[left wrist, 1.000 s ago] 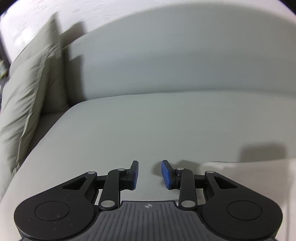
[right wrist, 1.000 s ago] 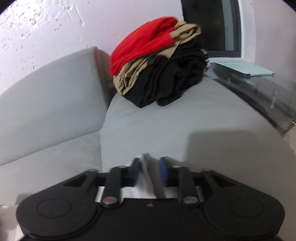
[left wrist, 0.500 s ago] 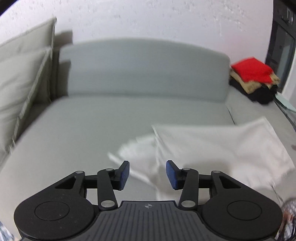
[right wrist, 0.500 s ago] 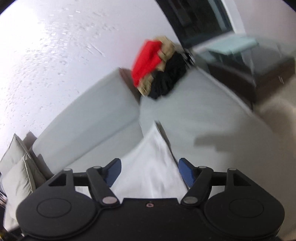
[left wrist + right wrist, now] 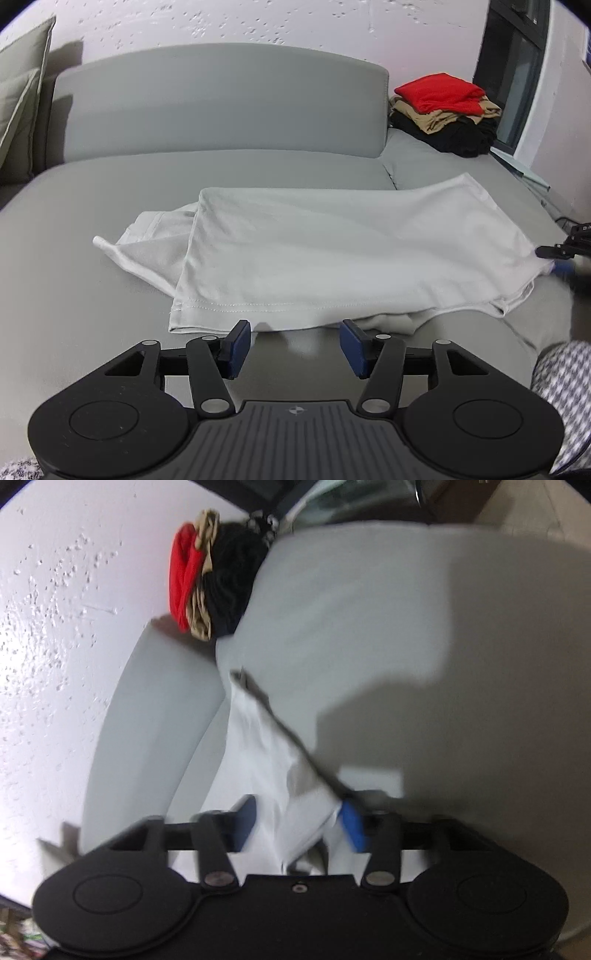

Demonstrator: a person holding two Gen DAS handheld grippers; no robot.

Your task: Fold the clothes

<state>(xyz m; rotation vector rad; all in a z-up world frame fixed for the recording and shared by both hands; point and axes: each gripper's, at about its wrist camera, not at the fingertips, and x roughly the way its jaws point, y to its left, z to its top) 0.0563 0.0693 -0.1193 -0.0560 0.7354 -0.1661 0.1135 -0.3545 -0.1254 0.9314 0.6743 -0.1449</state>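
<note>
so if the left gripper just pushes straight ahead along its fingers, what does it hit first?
Most likely the near hem of the white shirt, just beyond the open left gripper, with bare sofa seat beneath. Depth is uncertain through the fisheye.

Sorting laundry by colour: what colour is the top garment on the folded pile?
Red, clearest in the left wrist view.

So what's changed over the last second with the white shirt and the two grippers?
The left gripper pulled back and opened. The right gripper opened, releasing the white shirt, though cloth lies between its pads. The clothes pile stayed put.
</note>
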